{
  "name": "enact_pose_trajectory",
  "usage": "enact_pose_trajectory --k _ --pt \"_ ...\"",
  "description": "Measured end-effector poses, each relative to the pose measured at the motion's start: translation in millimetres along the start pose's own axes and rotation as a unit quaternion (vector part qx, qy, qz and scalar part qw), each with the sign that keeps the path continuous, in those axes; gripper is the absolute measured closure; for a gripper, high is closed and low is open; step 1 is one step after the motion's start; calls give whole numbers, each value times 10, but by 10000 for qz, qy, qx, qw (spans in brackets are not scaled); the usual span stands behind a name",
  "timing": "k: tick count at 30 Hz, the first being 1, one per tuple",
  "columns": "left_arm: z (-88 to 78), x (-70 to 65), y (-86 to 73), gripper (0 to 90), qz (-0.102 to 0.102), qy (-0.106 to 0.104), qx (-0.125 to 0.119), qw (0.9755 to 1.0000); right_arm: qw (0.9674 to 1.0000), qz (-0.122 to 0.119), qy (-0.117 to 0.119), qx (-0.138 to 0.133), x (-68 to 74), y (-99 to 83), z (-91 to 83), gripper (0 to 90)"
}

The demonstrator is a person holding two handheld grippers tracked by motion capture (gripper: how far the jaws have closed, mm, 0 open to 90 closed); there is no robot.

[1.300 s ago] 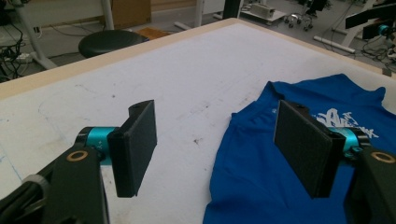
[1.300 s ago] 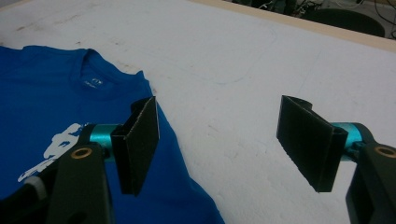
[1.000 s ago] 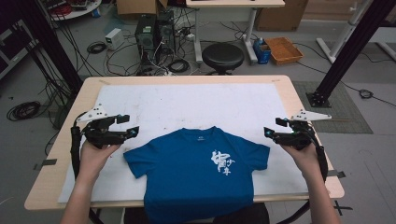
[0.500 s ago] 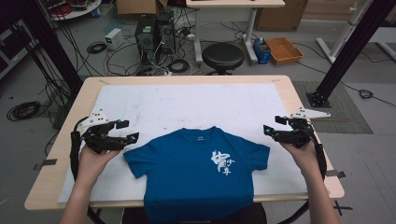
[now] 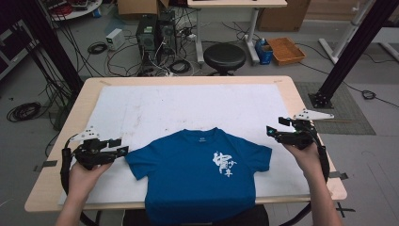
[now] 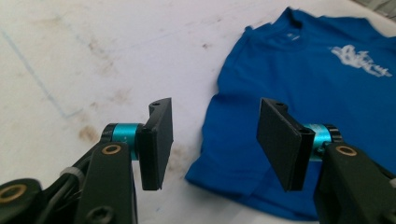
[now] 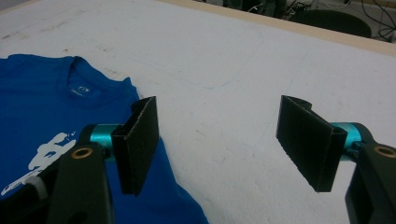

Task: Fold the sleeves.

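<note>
Bare white mat (image 5: 197, 106) is lying open across the far half of the table (image 5: 188, 81), giving free passage. The blue T-shirt (image 5: 197, 174) is covering the near middle, lying flat; beside each sleeve a strip of mat is staying clear for a gripper.

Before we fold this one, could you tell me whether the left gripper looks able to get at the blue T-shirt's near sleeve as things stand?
Probably yes. The left gripper is open just beside the T-shirt, its jaws having just been closing with nothing between them, and only bare white mat lies between it and the sleeve.
</note>
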State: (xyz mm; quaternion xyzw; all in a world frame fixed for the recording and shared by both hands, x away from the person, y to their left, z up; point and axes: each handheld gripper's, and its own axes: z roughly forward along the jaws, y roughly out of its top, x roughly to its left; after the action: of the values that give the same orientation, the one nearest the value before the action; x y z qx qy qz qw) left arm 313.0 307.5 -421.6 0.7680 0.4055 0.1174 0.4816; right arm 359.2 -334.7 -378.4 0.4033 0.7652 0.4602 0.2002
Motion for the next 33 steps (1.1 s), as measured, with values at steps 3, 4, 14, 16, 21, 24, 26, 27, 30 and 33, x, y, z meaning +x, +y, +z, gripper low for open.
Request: enact_pose_trajectory --k 3,4,14,16,21,24,26,27,30,33 --pt "14 29 -54 483 -13 25 64 10000 10000 28 -4 24 1 -11 7 302" --pt "23 36 -66 498 -2 33 104 9999 10000 28 0 26 0 -15 11 302" --pt "169 45 -131 659 -42 37 548 9985 10000 38 -33 40 -3 -27 14 315" --pt "173 46 -130 730 -41 9 571 9984 10000 27 -53 28 -5 -30 13 320" --pt "185 33 -132 874 -62 -88 643 9979 10000 29 -60 2 -15 -31 1 321" --pt "165 -14 -84 880 -263 -189 560 9979 10000 30 -69 -8 -14 -30 -2 322" --pt "164 -43 -59 881 -313 -210 525 9979 10000 27 -73 -20 -13 -26 -4 323" --pt "163 -75 -28 882 -340 -239 509 9978 10000 30 -75 -23 -11 -24 -7 323" --pt "207 -293 167 882 -539 -522 428 9963 9999 25 -81 -53 -12 -17 -18 323" --pt "298 -528 326 881 -525 -727 352 9954 9999 36 -77 -64 -10 -15 -33 324"
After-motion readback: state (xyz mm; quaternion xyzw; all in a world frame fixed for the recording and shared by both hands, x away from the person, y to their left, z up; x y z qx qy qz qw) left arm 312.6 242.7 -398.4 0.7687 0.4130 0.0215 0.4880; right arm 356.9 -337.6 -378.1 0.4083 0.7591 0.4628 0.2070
